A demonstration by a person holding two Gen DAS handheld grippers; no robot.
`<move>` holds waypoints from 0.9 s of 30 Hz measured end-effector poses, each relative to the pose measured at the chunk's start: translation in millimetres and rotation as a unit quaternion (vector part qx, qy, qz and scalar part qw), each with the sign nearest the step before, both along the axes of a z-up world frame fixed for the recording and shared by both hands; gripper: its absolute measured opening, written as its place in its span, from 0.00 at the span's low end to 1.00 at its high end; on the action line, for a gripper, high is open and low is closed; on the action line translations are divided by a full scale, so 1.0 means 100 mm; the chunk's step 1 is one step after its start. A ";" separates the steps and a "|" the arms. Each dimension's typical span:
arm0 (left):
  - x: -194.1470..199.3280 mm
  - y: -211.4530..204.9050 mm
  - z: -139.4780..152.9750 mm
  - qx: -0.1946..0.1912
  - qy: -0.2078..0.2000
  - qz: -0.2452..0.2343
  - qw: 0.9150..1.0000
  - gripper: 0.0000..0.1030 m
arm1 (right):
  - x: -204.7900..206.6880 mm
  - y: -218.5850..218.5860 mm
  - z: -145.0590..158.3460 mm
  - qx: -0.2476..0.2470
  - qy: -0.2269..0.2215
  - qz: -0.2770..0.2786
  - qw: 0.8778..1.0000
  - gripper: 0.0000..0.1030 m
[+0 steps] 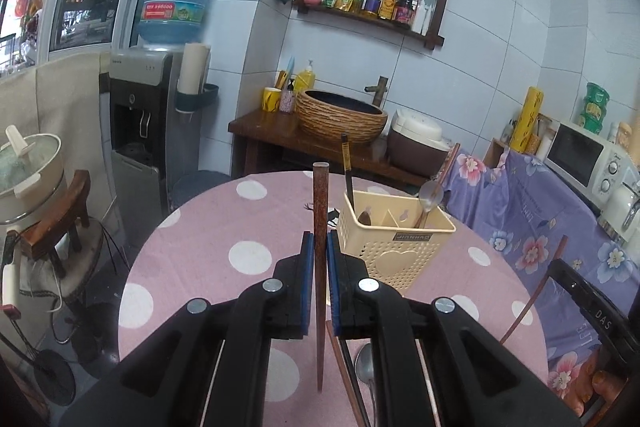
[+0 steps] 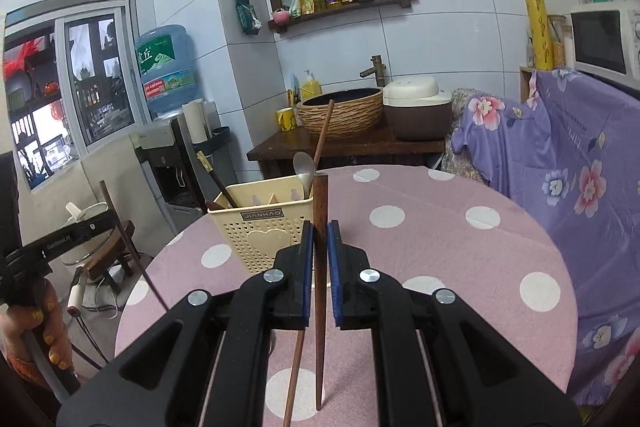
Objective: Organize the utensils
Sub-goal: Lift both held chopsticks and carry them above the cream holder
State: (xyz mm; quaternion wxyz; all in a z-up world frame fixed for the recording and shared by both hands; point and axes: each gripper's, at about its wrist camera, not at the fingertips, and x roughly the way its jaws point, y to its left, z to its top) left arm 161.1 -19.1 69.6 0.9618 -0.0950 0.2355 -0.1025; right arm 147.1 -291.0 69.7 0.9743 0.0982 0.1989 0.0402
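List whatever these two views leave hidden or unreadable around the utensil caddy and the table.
- Left wrist view: the spoon and loose chopsticks on the table are largely covered by the left gripper body and cut off at the bottom edge.
- Both views: the caddy walls hide the lower ends of the utensils standing inside.
- Right wrist view: the right gripper body covers the near table edge.

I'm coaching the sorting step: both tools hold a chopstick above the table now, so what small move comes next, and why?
Probably carry the left tool forward to the cream utensil basket and lower its reddish chopstick into a compartment. Each tool is shut on one upright chopstick, the right tool on a dark brown chopstick, and the basket already holds a spoon and chopsticks.
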 end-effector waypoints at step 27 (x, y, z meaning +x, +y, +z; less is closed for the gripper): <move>0.19 -0.03 0.68 -0.030 -0.013 -0.070 0.997 0.07 | 0.36 0.13 0.66 -0.020 -0.021 0.012 0.999 0.08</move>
